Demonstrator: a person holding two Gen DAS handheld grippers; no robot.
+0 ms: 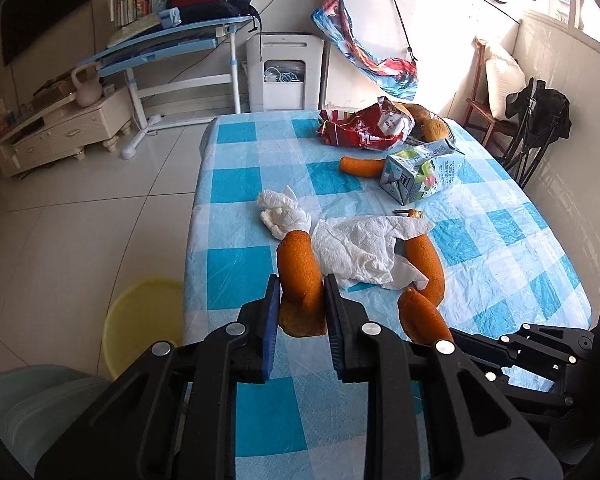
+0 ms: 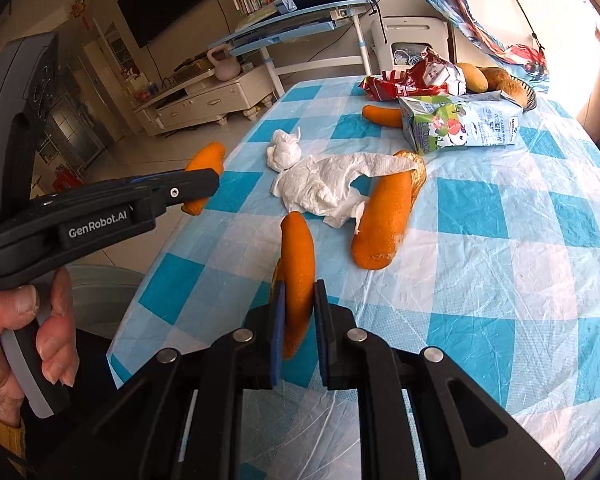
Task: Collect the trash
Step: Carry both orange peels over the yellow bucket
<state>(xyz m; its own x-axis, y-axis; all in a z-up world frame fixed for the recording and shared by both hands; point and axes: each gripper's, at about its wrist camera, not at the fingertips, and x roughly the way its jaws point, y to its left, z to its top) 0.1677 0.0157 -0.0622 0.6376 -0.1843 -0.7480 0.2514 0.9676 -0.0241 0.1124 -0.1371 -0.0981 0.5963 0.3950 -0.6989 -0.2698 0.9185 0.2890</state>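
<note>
My left gripper (image 1: pixel 302 286) is shut on an orange peel strip (image 1: pixel 298 268) and holds it over the table's near left edge; it also shows in the right wrist view (image 2: pixel 204 168). My right gripper (image 2: pixel 299 292) is shut on another orange peel strip (image 2: pixel 298 256), also seen in the left wrist view (image 1: pixel 422 316). A third peel (image 2: pixel 384 220) lies partly under a spread white tissue (image 2: pixel 324 184). A crumpled tissue ball (image 2: pixel 284 148), a milk carton (image 2: pixel 460 124), a red snack bag (image 2: pixel 412 76) and a further peel (image 2: pixel 380 115) lie farther back.
The table has a blue and white checked cloth (image 2: pixel 500 280). A yellow basin (image 1: pixel 144 320) stands on the floor left of the table. A basket of bread rolls (image 2: pixel 496 80) sits at the far end. A child's desk (image 1: pixel 160 44), a TV cabinet (image 1: pixel 56 128) and a chair (image 1: pixel 496 80) stand around.
</note>
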